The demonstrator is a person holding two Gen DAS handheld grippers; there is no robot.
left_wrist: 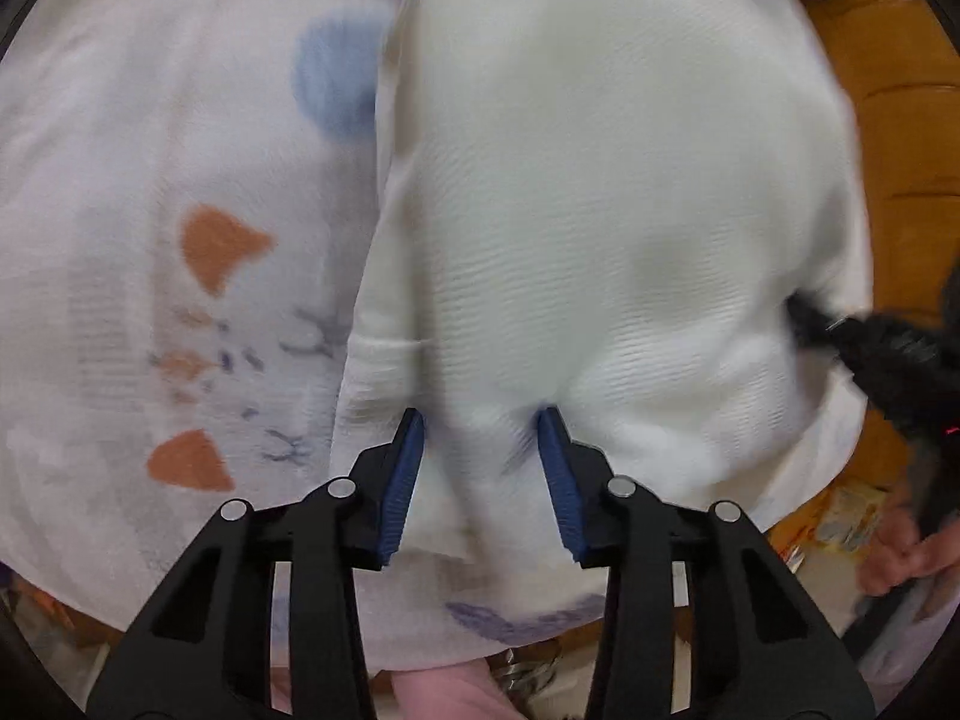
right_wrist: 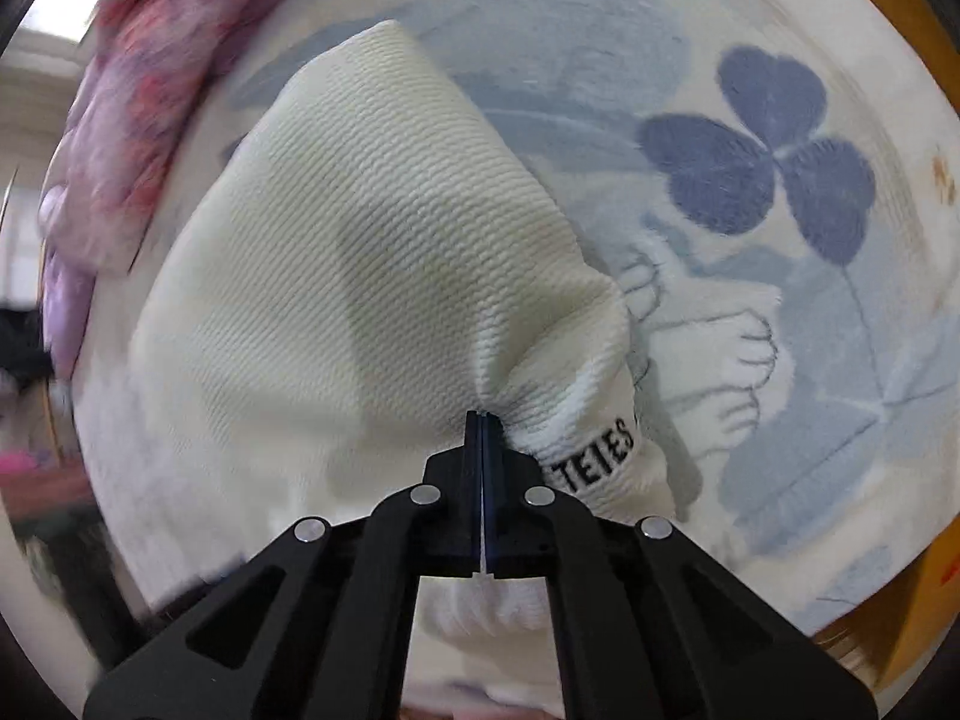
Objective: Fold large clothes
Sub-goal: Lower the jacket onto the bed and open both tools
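The right gripper [right_wrist: 481, 417] has its blue pads pinched tight on a bunched fold of the cream garment [right_wrist: 372, 276], a thick ribbed knit with black lettering on a band just right of the fingertips; the cloth fans out ahead and to the left in a soft cone; beneath it lies a white printed sheet [right_wrist: 750, 324] with a navy clover and pale blue leaves; a pink and purple fleecy cloth [right_wrist: 138, 96] sits far ahead on the left. The left gripper [left_wrist: 480, 426] stands with its jaws apart, the blue ribbed pads [left_wrist: 403, 480] pressing down into the same cream garment [left_wrist: 600, 192], cloth between them but not clamped; left of it the printed sheet [left_wrist: 150, 210] shows orange and blue patches; an orange-brown surface [left_wrist: 888, 120] edges the right.
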